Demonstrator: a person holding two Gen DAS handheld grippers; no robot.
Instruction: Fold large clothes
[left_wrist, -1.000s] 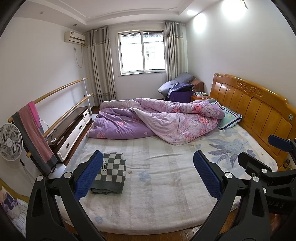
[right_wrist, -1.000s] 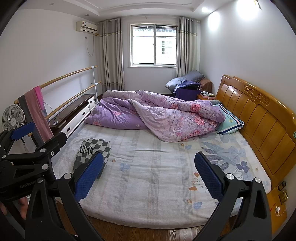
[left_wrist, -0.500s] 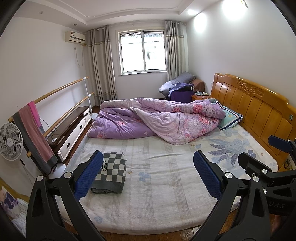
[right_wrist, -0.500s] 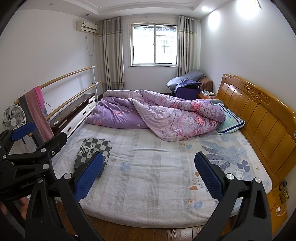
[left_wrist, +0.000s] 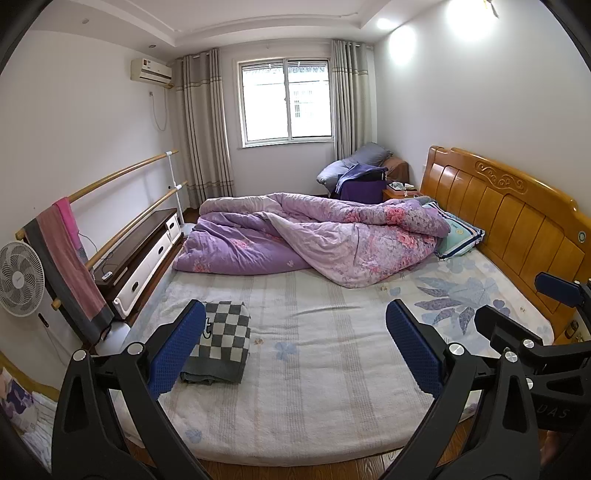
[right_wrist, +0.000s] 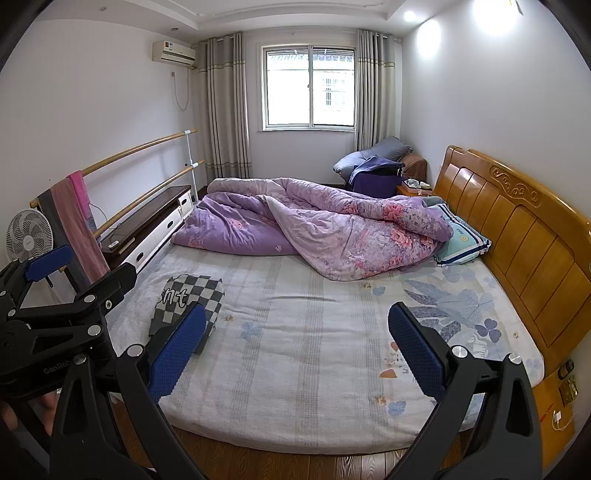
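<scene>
While both grippers are hovering above the bed's near edge, the left gripper and right gripper are gaping wide, gripping nothing. A folded checkered garment is lying flat near the bed's left side, apart from the purple quilt.

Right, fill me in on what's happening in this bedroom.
A person stands at the side of the bed with a handheld gripper in each hand. Both the left gripper and the right gripper are open and empty, raised above the mattress and touching nothing. A checkered garment lies already folded near the bed's left edge. A purple floral quilt is bunched up across the far half of the bed. Nothing is being handled at this moment.
</scene>
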